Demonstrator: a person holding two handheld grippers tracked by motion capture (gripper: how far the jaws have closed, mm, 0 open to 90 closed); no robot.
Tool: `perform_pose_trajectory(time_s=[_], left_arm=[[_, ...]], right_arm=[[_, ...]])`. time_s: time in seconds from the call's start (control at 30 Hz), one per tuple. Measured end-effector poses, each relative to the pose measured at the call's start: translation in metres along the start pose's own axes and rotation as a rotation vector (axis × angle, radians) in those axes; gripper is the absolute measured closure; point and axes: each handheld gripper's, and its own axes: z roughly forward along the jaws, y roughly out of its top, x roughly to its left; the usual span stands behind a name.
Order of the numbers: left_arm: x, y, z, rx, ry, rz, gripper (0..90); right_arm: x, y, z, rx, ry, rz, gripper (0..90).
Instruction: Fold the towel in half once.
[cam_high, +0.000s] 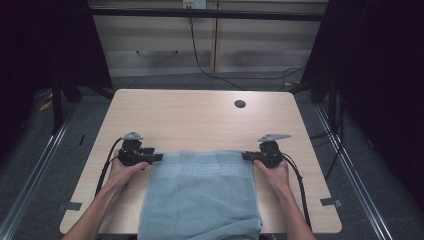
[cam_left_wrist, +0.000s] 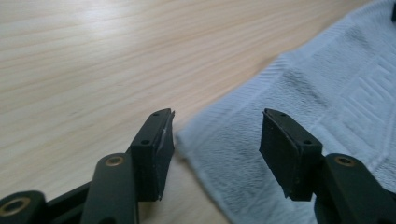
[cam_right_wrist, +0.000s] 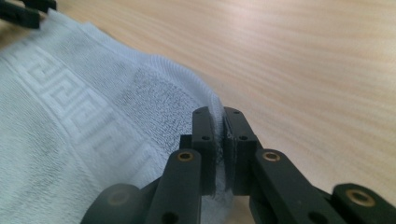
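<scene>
Across the near half of the pale wooden tabletop (cam_high: 200, 112) lies a light blue towel (cam_high: 200, 192) with a woven key-pattern band along its far edge, and its near end hangs over the tabletop's front edge. At the towel's far right corner the right claw (cam_high: 248, 156) is clamped tight, a fold of terry cloth pinched between its two black jaws, clear as day in the right gripper view. Over at the far left corner the left claw (cam_high: 157, 157) stands with its jaws spread wide; the left gripper view shows that corner of the towel (cam_left_wrist: 261, 154) lying flat between them, pads not pressing on it. Both hands hold low, forearms coming in from the near side. Further out, a small dark round hole (cam_high: 240, 104) sits in the tabletop toward the far right, well apart from the cloth. Beyond the far edge, black cables (cam_high: 210, 70) trail across the grey floor, with dark curtains at either side.
</scene>
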Motion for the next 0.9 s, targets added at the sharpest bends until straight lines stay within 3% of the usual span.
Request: perform_pose_trajectory(time_s=[0.13, 0.23, 0.27, 0.3, 0.33, 0.5, 0.53, 0.63, 0.67, 0.83, 0.9], left_arm=[[-0.008, -0.001, 0.002, 0.006, 0.014, 0.051, 48.3], [-0.015, -0.003, 0.004, 0.008, 0.007, 0.091, 62.2], [-0.015, -0.003, 0.004, 0.008, 0.007, 0.091, 69.0], [-0.016, -0.003, 0.006, 0.015, -0.021, 0.078, 73.4], [-0.018, -0.003, 0.006, 0.013, -0.014, 0.079, 77.4], [-0.018, -0.004, 0.0, 0.024, -0.018, 0.058, 83.7], [-0.013, -0.005, -0.008, -0.012, -0.041, 0.013, 84.0], [-0.008, -0.003, -0.018, -0.045, -0.048, -0.015, 84.1], [-0.005, 0.001, -0.03, -0.094, -0.084, -0.037, 84.2], [-0.007, 0.019, -0.05, -0.149, -0.077, -0.018, 84.2], [-0.015, 0.039, -0.064, -0.184, -0.06, 0.023, 84.1]], right_arm=[[0.002, 0.003, -0.008, -0.025, 0.005, 0.0, 84.7], [0.003, 0.003, -0.01, -0.022, 0.003, -0.001, 84.7], [0.003, 0.003, -0.01, -0.022, 0.003, -0.001, 84.7], [0.004, 0.003, -0.011, -0.032, 0.006, -0.005, 84.7], [0.004, 0.003, -0.012, -0.036, 0.009, -0.002, 84.7], [0.007, 0.005, -0.016, -0.046, 0.016, -0.009, 84.7], [0.009, 0.007, -0.021, -0.054, 0.021, -0.017, 84.8], [0.01, 0.01, -0.027, -0.066, 0.021, -0.017, 84.8], [0.01, 0.014, -0.035, -0.087, 0.027, -0.011, 84.9], [0.014, 0.029, -0.052, -0.133, 0.03, -0.032, 84.9], [0.02, 0.047, -0.065, -0.163, 0.024, -0.064, 84.9]])
